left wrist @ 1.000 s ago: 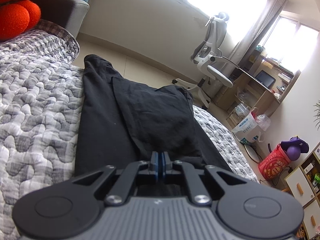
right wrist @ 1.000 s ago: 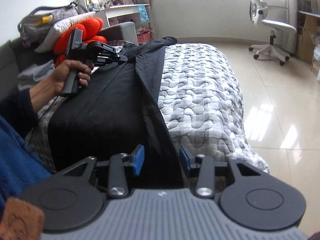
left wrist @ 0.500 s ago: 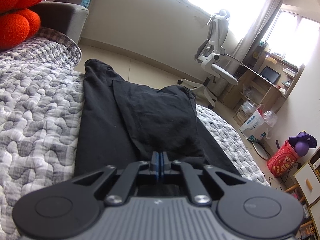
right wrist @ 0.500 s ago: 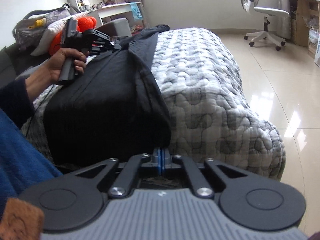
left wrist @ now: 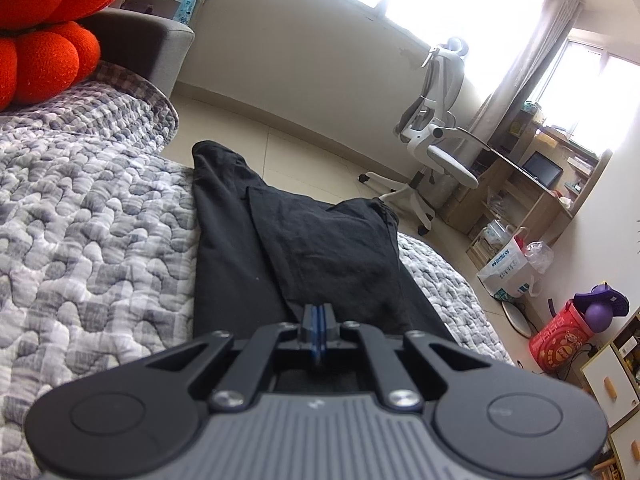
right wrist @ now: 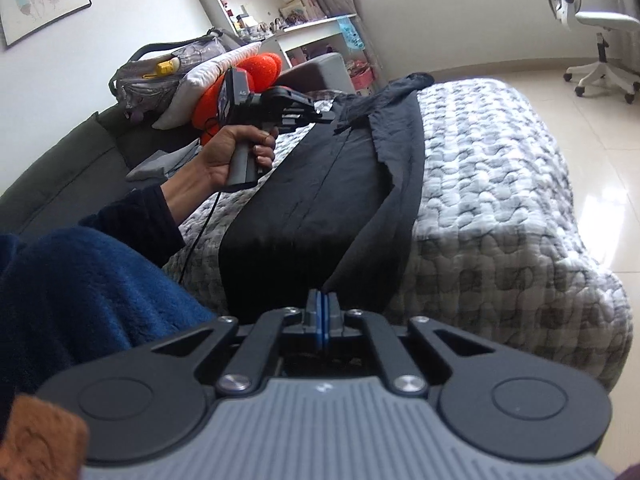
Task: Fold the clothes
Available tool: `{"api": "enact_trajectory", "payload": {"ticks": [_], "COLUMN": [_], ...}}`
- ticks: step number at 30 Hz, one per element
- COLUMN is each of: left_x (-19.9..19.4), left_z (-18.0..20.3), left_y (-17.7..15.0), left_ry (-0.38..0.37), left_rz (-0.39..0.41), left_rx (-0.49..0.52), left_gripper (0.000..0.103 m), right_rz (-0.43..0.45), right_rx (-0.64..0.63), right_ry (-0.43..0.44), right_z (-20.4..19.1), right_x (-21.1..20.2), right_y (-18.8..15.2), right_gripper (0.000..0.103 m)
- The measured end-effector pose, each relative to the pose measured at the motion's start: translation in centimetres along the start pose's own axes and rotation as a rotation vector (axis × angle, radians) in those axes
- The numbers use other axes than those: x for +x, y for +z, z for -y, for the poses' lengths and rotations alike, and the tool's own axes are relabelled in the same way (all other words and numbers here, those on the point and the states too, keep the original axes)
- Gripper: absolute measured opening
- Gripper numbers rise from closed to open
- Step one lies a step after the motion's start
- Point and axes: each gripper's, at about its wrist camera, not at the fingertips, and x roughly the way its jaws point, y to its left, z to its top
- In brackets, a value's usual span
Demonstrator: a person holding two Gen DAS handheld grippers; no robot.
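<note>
Trousers of thin black fabric (right wrist: 320,184) lie lengthwise along the bed with its grey-and-white quilted cover (right wrist: 500,184), one long side turned up in a loose ridge. The right gripper (right wrist: 321,320) has its blue-padded fingers (right wrist: 316,316) pressed together on the near end of that raised edge, which runs straight out ahead of the fingertips; the jaws have just been closing, and the cloth now sits pinched between them. The left gripper (left wrist: 319,326) is likewise fully closed, its fingers (left wrist: 314,322) clamped on a fold of the same black cloth directly in front of them, with the rest of the garment stretching away beyond the tips toward the far edge of the bed. In the right wrist view the person's left hand (right wrist: 236,152) holds that tool over the far part of the trousers, left of the raised edge.

With both ends of one layer gripped, the step in hand looks like carrying that layer across to lay it over the other half. That calls for both grippers travelling together, keeping the fabric taut between them so it lands flat.
</note>
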Motion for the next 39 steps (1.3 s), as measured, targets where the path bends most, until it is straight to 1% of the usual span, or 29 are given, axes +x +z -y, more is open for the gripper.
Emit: {"api": "enact_trajectory", "payload": {"ticks": [2,3,5,6,7,9,12,14,16,18,20,22,23,24,25,26,27,28,30,35,37,39], "left_x": [-0.2,-0.3,-0.6,-0.8,-0.9,-0.9,-0.3,0.3,1.0,1.5,2.1,2.9,3.3,3.7,4.1,4.4,4.7,4.9,4.5,1.8,1.5,1.8], "left_z": [0.1,0.2,0.5,1.0,1.5,2.5,3.5,3.5,3.2,3.4,3.9,4.3,4.6,4.9,5.2,5.4,5.6,5.7,5.4,5.2,5.5,5.7], "left_y": [-0.3,-0.6,-1.1,-1.3,-1.4,-1.5,-1.2,-1.0,-0.9,-0.9,-0.9,-0.7,-0.7,-0.7,-0.7,-0.7,-0.6,-0.6,-0.3,1.5,1.9,2.0], "left_ry": [-0.007,-0.025,-0.065,-0.077,-0.086,-0.098,-0.067,-0.049,-0.06,-0.065,-0.07,-0.054,-0.044,-0.027,-0.008,0.005,0.017,0.028,0.019,-0.022,-0.013,0.001], "left_rz": [-0.023,-0.04,-0.07,-0.075,-0.077,-0.079,-0.084,-0.097,-0.117,-0.123,-0.124,-0.116,-0.111,-0.103,-0.095,-0.094,-0.095,-0.096,-0.06,0.057,0.067,0.048], "left_rx": [-0.012,-0.026,-0.052,-0.043,-0.029,-0.005,0.016,0.002,-0.032,-0.044,-0.054,-0.054,-0.054,-0.042,-0.026,-0.013,-0.002,0.009,-0.005,-0.013,0.022,0.047], "left_gripper": [0.002,0.003,0.011,0.022,0.036,0.047,0.052,0.053,0.053,0.053,0.055,0.059,0.059,0.055,0.047,0.037,0.011,0.007,0.004,0.004,0.004,0.004], "right_rz": [-0.062,-0.091,-0.133,-0.145,-0.15,-0.144,-0.133,-0.124,-0.114,-0.106,-0.098,-0.093,-0.092,-0.093,-0.095,-0.097,-0.1,-0.102,-0.1,-0.09,-0.099,-0.117], "right_rx": [-0.013,-0.013,-0.018,-0.032,-0.045,-0.05,-0.063,-0.059,-0.048,-0.044,-0.044,-0.045,-0.048,-0.055,-0.061,-0.066,-0.069,-0.071,-0.067,-0.085,-0.106,-0.104], "right_ry": [-0.016,-0.023,-0.028,-0.038,-0.043,-0.027,-0.015,-0.009,0.0,0.002,0.007,0.017,0.023,0.028,0.034,0.039,0.042,0.045,0.055,0.101,0.114,0.148], "right_z": [0.2,0.4,0.6,0.4,0.2,0.1,-0.2,-0.2,0.0,0.1,0.2,0.0,-0.2,-0.3,-0.4,-0.5,-0.4,-0.4,-0.4,-0.3,-0.4,0.0], "right_x": [1.5,2.0,2.9,3.2,3.4,3.5,3.5,3.3,3.1,3.1,3.1,3.2,3.3,3.4,3.3,3.2,3.1,3.1,3.0,2.5,2.7,3.6], "right_y": [-0.6,-0.9,-1.5,-1.6,-1.6,-1.5,-1.3,-1.3,-1.3,-1.3,-1.3,-1.2,-1.1,-0.9,-0.9,-0.8,-0.8,-0.8,-0.8,-0.6,-0.3,-0.2], "right_gripper": [0.002,0.002,0.002,0.002,0.002,0.002,0.002,0.002,0.002,0.002,0.002,0.002,0.002,0.002,0.002,0.002,0.002,0.002,0.002,0.002,0.002,0.002]}}
